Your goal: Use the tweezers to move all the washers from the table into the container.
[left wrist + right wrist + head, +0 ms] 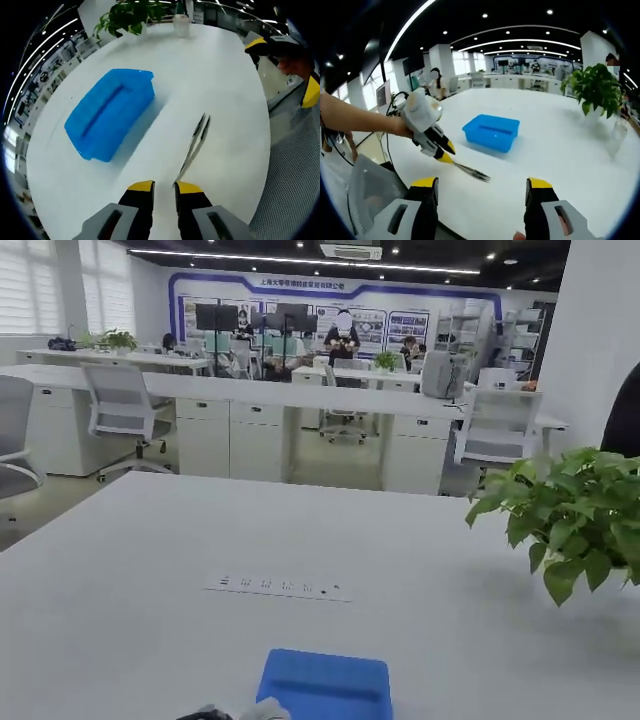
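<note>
A blue plastic container (325, 685) sits on the white table near its front edge; I also see the container (107, 112) left of and ahead of my left gripper. My left gripper (164, 187) is shut on the base of metal tweezers (195, 142), whose tips point forward over the tabletop. In the right gripper view a hand holds the left gripper (442, 150) with the tweezers (472, 173) sticking out, short of the container (491, 131). My right gripper (481, 192) is open, its jaws wide apart with nothing between them.
A potted green plant (575, 515) stands on the table's right side, with a clear glass vessel (181, 22) near the plant (130, 15). A socket strip (278, 587) is set into the tabletop. A mesh chair (370, 192) stands at the table edge. Office desks lie beyond.
</note>
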`<state>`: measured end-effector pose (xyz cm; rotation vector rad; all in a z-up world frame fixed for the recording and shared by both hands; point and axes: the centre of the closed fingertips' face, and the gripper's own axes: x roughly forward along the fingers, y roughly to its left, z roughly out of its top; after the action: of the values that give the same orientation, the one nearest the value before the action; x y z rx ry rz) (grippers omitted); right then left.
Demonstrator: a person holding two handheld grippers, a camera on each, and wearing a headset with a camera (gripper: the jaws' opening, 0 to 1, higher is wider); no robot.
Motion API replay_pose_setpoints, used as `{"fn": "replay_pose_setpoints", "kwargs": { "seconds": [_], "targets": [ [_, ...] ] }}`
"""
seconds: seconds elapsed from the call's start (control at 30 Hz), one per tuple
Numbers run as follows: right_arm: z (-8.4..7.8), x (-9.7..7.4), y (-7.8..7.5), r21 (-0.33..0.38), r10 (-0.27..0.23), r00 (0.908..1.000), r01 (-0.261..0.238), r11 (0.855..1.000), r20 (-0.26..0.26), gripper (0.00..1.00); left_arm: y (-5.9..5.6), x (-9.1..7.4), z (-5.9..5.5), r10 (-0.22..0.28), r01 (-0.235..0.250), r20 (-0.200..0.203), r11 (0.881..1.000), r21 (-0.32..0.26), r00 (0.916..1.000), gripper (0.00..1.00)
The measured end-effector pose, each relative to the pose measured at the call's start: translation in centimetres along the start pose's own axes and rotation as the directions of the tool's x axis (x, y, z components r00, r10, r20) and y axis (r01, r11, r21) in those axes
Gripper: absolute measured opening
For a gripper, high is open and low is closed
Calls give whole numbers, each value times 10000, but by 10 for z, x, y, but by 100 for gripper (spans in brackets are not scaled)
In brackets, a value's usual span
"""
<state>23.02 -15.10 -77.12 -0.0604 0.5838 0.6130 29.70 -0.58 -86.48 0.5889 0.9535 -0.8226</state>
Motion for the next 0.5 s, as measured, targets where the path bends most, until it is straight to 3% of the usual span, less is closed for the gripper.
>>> {"fn": "replay_pose_setpoints", "kwargs": {
  "seconds": [0.13, 0.2, 0.27, 0.37, 0.47, 0.5],
  "targets": [
    [0, 1, 4, -468, -77, 10000, 77, 9989, 3, 72, 4, -22, 4, 316, -156, 1098, 9894, -1442, 9934, 24],
    [0, 1, 3, -559, -104, 9999, 105, 9984, 13, 75, 9, -44, 10, 773, -270, 2026, 9703, -2403, 9762, 31],
    [1, 1, 3, -583, -116, 9999, 119, 9982, 55, 77, 5, -62, 9, 824, -6, 2491, 9501, -3120, 9650, 37],
    [4, 0, 3, -553, -182, 9996, 193, 9983, 210, 82, 7, -88, 3, 1521, -380, 3092, 9376, -3456, 9388, 46],
    [3, 0, 4, -675, -277, 9994, 289, 9973, 188, 84, 5, -108, -5, 1967, -482, 3436, 9170, -3960, 9183, 55],
    [4, 0, 3, -754, -319, 9993, 334, 9966, 216, 85, 3, -118, -8, 2149, -500, 3655, 9102, -4112, 9057, 58]
  ]
}}
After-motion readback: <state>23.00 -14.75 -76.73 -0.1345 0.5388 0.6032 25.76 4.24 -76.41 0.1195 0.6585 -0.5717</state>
